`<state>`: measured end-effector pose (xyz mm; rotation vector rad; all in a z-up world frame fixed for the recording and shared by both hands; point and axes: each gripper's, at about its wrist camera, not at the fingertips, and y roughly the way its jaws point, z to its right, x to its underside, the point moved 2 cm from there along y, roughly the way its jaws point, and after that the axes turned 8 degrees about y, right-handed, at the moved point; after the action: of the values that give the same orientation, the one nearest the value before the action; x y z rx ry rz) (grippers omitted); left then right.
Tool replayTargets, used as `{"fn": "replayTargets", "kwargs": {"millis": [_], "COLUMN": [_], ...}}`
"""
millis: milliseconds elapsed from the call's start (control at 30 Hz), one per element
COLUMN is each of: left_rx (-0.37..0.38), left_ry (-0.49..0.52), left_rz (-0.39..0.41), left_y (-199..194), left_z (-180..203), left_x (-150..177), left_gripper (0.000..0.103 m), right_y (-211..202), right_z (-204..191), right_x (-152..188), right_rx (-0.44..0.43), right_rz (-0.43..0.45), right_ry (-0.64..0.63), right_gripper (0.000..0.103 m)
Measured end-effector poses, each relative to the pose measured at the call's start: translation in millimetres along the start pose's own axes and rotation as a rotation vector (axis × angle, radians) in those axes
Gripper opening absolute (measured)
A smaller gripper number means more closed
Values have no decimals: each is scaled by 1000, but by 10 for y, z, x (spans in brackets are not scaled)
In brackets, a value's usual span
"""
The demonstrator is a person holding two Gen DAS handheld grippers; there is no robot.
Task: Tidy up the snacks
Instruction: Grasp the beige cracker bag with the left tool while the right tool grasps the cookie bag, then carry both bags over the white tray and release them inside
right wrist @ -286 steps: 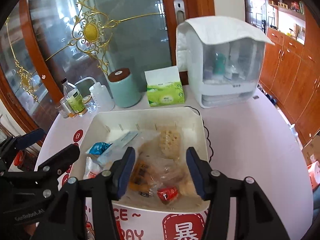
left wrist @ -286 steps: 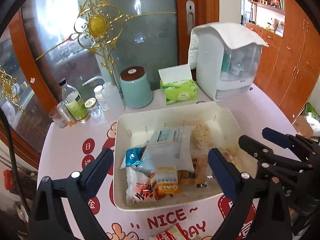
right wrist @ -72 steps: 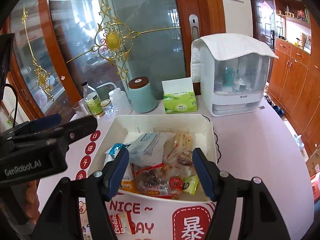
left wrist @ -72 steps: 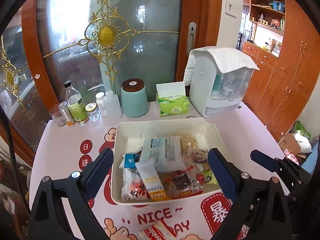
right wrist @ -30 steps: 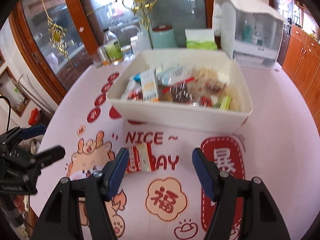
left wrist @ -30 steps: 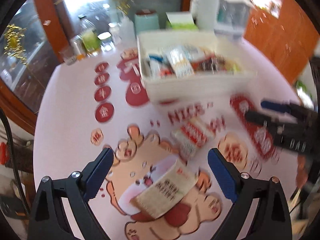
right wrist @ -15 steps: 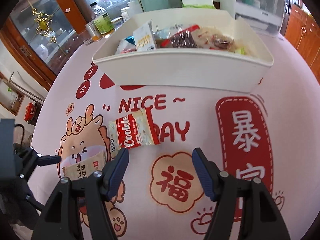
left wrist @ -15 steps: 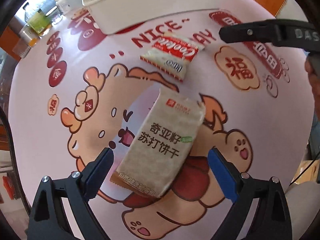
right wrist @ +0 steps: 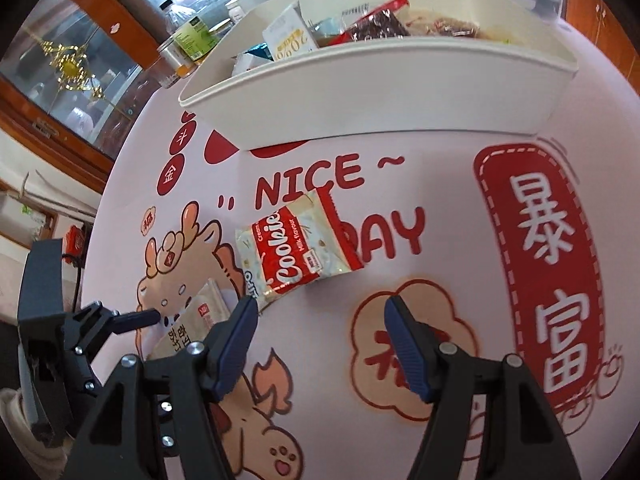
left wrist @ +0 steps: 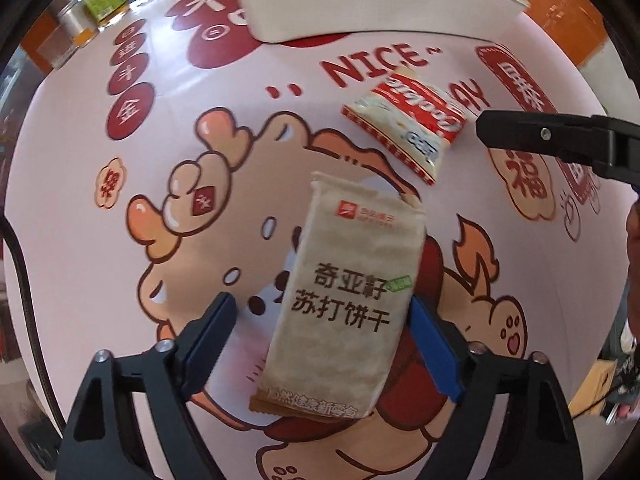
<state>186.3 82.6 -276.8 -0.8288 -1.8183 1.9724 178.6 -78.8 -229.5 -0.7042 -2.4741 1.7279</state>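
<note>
1. We take the white snack bin (right wrist: 400, 92) as our landmark; it stands at the far side of the pink cartoon tablecloth (right wrist: 440, 208) and holds a heap of packets, among them a small white carton and a dark red wrapper.
2. Our left gripper (left wrist: 326, 344) points almost straight down at the cloth, well short of the bin on the near side; its jaws have just been closing in, and the beige soda cracker packet (left wrist: 352, 292) lies flat between them.
3. The right-hand blue pad (left wrist: 434, 346) sits against the packet's edge, while the left-hand pad stands clear of it with cloth showing in the gap; so we call the jaws still apart, not yet pinching.
4. Between the cracker packet and the bin lies the red-and-white Cookie packet (right wrist: 296, 248), flat on the cloth, just below the printed word NICE; it touches neither the bin nor the cracker packet.
5. Our right gripper (right wrist: 320, 340) hangs nearer to us than the Cookie packet, tilted down toward the cloth; its jaws stand at a middling width with nothing between them; the left finger's tip is just beside the packet's near corner.
6. To the bin's far left stands a green-labelled bottle (right wrist: 192, 36) with small jars.
</note>
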Motion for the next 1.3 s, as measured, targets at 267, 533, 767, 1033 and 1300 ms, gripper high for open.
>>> {"fn": "replayTargets", "kwargs": {"millis": [267,533,767,1033,1300], "left_rx": [38,77,73,58,59], "left_ry": [-185,-275,-294,-296,-311], "left_rz": [22,53,51,43,51], "left_y": [-106,-156,-206,-223,-187], "left_z": [-265,-400,-372,-267,-211], "left_x": [3,109,209,174,124], "left_gripper": [53,53,53,53,52], "right_y": [89,381,470,624,589], "right_z": [-194,-433,-487,-732,-718], "right_x": [-161,-233,-215,-92,-113], "right_rx": [37,86,93,176,174], "right_rz": [77,31,19,15,49], "right_ry": [-86,-271,-330,-485,-456], "right_gripper": [66,66,71,84,65]}}
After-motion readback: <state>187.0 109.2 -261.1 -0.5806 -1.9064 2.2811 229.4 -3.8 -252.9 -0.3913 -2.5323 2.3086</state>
